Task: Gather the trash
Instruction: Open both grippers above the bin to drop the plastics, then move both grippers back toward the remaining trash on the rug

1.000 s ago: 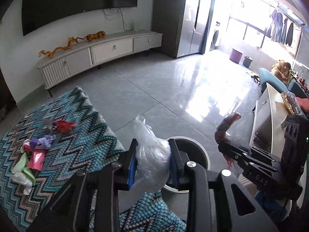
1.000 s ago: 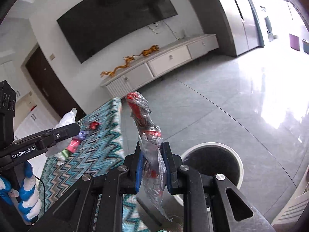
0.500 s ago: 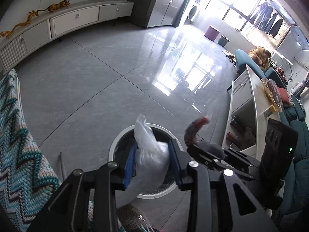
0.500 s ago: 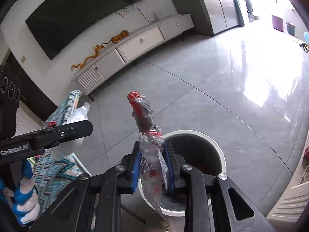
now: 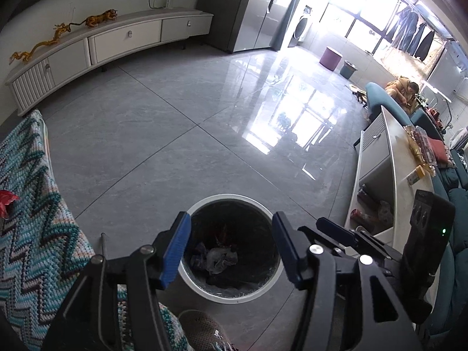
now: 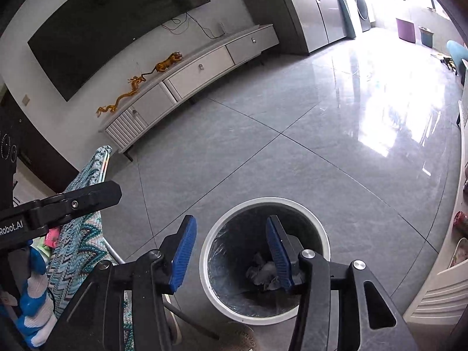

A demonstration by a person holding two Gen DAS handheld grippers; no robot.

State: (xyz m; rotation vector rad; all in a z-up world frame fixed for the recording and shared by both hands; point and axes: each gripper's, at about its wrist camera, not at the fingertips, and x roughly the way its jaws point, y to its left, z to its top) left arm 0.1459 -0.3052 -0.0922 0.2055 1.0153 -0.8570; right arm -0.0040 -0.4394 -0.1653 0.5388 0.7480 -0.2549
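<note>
Bin (image 5: 201, 288) contents murky, shoe (image 5: 201, 332) cut off, tools' jaws parted

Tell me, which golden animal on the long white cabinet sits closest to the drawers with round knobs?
The tiger figurine. It stands just above the knobbed drawers, while the long wavy dragon stretches towards the slatted end.

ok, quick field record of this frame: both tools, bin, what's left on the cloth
left tool: open, nothing between the pads, jaws just opened, over the bin
right tool: open, empty, jaws just opened, over the bin
bin: white rim, dark liner, crumpled wrappers inside
zigzag cloth: red scrap on it
</note>
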